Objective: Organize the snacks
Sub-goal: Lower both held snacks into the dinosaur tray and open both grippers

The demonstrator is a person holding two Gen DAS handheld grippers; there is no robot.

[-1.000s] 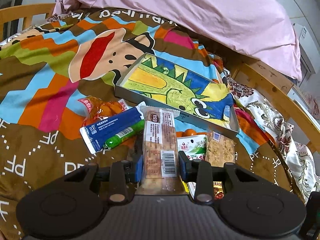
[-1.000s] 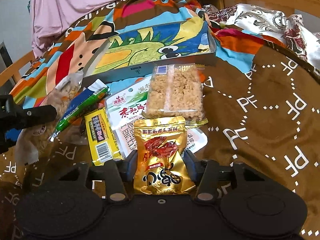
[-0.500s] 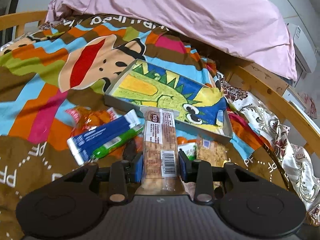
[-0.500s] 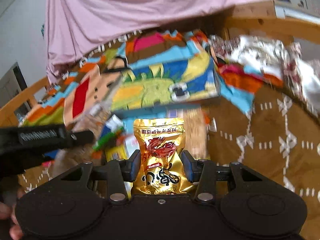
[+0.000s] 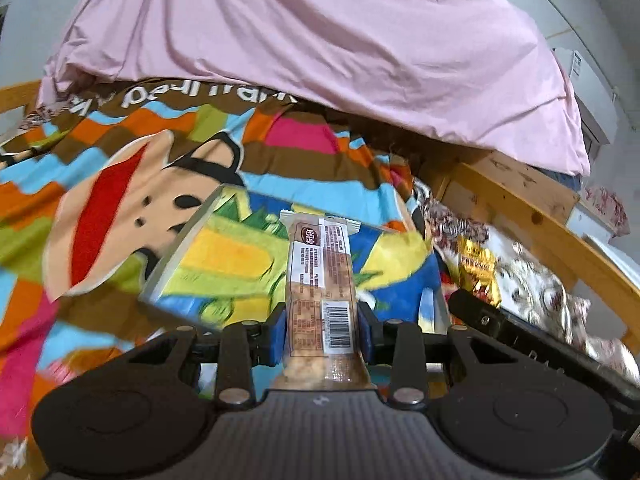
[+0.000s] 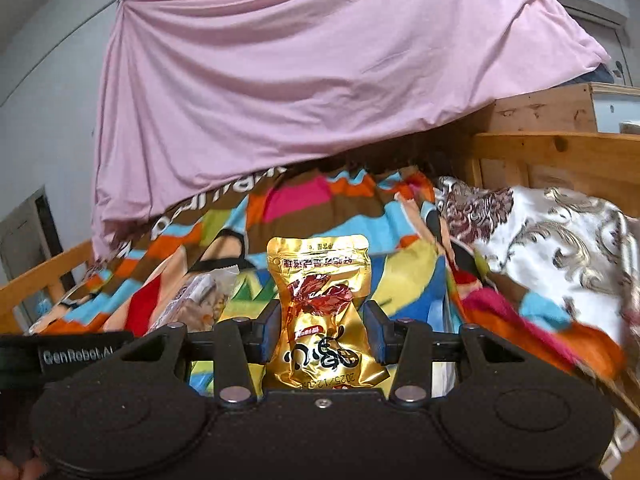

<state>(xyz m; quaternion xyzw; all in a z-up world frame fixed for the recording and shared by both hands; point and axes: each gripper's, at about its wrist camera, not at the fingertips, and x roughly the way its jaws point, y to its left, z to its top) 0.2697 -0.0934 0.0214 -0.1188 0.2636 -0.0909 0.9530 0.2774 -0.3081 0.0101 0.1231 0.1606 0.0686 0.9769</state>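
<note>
Soft, even indoor light fills both fisheye views, with no hard shadows. The draped pink cotton sheet [image 5: 320, 52] stays fairly sharp, while the colourful cartoon-print blanket [image 5: 100, 216] smears with motion blur at lower left. Glare flashes off the crinkled gold foil snack pouch [image 6: 320, 304]. Straight lines bow and corners darken at the frame edges.

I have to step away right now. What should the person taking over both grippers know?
Left gripper: shut on a long snack bar, held over the tray.
Right gripper: shut on a gold pouch, near the tray's right side.
Done: both snacks are picked up. Nothing shows inside the tray.
Left: put both in the tray; other snacks are out of view.
</note>
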